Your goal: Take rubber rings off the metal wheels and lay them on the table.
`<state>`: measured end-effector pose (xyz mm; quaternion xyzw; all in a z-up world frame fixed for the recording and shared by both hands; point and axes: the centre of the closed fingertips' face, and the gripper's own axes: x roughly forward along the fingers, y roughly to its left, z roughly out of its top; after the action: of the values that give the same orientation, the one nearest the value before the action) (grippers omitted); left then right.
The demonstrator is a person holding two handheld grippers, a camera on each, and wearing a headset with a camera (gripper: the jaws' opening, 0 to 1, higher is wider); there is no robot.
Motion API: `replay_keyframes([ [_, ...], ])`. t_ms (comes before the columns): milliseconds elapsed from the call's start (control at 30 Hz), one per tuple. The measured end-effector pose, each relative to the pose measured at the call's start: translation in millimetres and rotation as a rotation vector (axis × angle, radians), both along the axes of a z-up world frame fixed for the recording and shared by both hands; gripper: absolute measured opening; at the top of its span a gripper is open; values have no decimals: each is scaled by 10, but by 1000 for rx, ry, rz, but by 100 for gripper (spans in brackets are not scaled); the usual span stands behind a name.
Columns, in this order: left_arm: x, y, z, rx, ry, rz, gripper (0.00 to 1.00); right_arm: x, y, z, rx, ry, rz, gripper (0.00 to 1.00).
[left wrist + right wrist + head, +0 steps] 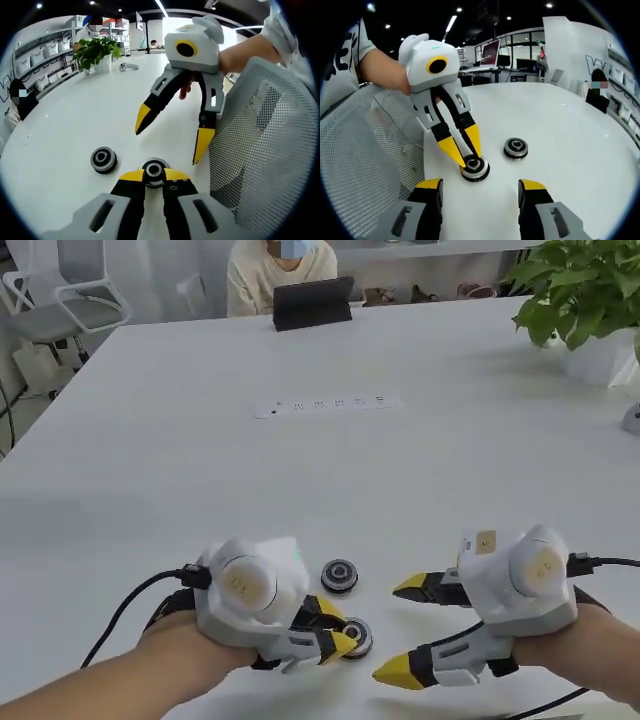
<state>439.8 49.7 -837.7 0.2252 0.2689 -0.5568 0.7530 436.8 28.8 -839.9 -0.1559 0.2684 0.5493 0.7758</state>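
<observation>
Plainly from the right gripper view, left gripper [469,157] jaws tight on near wheel [476,171], half-hidden in the head view; right gripper [395,630] jaws spread beside it.

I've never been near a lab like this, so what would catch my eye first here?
Two white, yellow-tipped tools held low over the white table: the left hand-held gripper is closed around a small black-rimmed wheel, while the right hand-held gripper hangs open beside it. A second wheel lies just beyond them, and a leafy plant stands at the table's far right.
</observation>
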Motion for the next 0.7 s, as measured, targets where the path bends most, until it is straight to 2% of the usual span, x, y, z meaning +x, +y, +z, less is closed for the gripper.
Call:
replay_keyframes([
  [367, 4, 2, 6, -14, -2, 0, 8, 25, 68, 10, 34, 8, 7, 50],
  [700, 1, 4, 9, -18, -2, 3, 8, -16, 168, 2, 44, -9, 52, 36],
])
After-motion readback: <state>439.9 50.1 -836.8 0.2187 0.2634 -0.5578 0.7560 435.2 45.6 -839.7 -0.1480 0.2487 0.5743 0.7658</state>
